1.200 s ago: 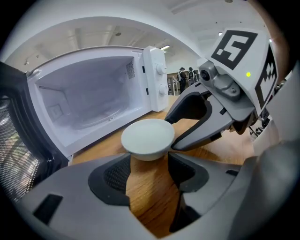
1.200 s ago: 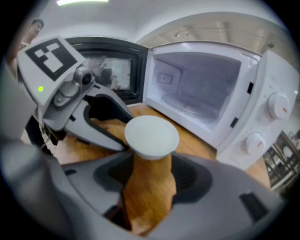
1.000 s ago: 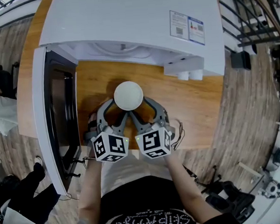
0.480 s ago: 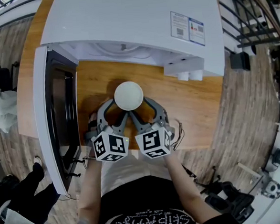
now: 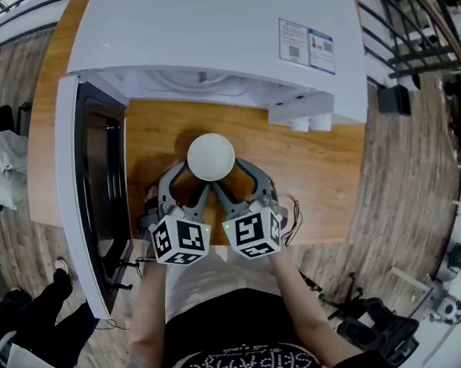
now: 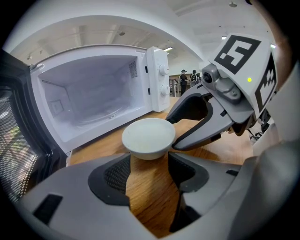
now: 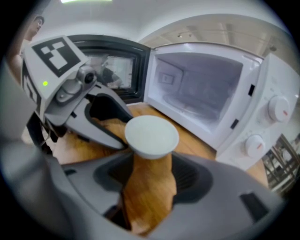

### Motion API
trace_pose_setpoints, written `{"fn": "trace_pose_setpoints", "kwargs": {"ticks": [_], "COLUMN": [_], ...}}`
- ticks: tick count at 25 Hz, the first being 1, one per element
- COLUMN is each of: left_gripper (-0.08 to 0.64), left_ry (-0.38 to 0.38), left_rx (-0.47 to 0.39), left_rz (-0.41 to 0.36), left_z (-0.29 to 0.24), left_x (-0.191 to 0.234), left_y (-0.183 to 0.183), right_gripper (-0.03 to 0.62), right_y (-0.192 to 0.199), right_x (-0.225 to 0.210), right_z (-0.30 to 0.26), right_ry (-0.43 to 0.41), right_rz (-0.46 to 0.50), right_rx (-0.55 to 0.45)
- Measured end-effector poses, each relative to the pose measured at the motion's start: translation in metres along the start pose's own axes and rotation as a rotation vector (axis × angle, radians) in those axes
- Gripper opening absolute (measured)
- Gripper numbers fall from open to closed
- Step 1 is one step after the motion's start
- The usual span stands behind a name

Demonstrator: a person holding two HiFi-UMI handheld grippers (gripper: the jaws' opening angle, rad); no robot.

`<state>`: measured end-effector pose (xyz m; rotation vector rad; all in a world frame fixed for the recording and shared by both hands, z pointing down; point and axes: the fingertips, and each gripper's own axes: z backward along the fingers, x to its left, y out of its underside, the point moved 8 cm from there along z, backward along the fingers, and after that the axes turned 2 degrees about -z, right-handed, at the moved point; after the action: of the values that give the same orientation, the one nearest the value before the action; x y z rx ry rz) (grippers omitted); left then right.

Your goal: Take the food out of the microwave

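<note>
**A:** So did the bowl [image 5: 210, 157] make it out okay?

**B:** Yep. It was out of the microwave [image 5: 212, 39], mid-frame, and looked to be sitting on the table [image 5: 324, 173] right in front of the open cavity. The cavity looked empty. I couldn't tell what was in the bowl, it was just white from above.

**A:** Were the claws holding it?

**B:** Didn't look like it. The left claw [image 5: 188, 181] and right claw [image 5: 235, 177] were side by side just below the bowl, both with jaws spread wide and the bowl right at their tips. The inner jaws ran in under its rim and maybe touched it, but I saw no pads pinching it.

**A:** What worried you?

**B:** Mostly the crowding. That was two claws jammed together against one small bowl. If either pulled back crooked, a tip could hook the rim and drag or flip it. If one closed on it, those sloped sides looked slippery, so my guess is it'd squirt out. Also the door [image 5: 77, 190] hung open down the left side of the frame, right by the left claw, so a sideways swing could easily clip it.
</note>
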<state>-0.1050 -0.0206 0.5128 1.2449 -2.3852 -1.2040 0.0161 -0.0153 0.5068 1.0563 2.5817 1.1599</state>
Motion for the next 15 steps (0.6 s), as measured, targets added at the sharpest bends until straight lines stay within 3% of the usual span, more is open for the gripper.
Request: {"fn": "trace_pose_setpoints", "kwargs": {"ticks": [5,9,13,14,15], "left_gripper": [0.276,0.268,0.182,0.161,0.134], "left_ry": [-0.007,0.003,-0.027,-0.041,-0.057], "left_rx": [-0.006,-0.072,-0.161,-0.185,-0.215], "left_rz": [0.006,0.047,0.129,0.146,0.158], "left_z": [0.010,0.025,0.042,0.046,0.051], "left_x": [0.005,0.010,0.018,0.021,0.023], "left_y": [0.002,-0.004,-0.016,-0.020,-0.025], "right_gripper": [0.267,0.267,0.264,0.250,0.193], "right_y": [0.002,-0.010,-0.027,-0.031,-0.035], "right_x": [-0.004,-0.008,-0.016,-0.019,-0.023], "right_z": [0.011,0.027,0.044,0.049,0.053], "right_ry": [0.005,-0.013,-0.018,-0.008,0.007], "right_rz": [-0.014,-0.071,-0.165,-0.181,-0.195], "right_rx": [0.009,-0.045,-0.136,-0.157,-0.178]}}
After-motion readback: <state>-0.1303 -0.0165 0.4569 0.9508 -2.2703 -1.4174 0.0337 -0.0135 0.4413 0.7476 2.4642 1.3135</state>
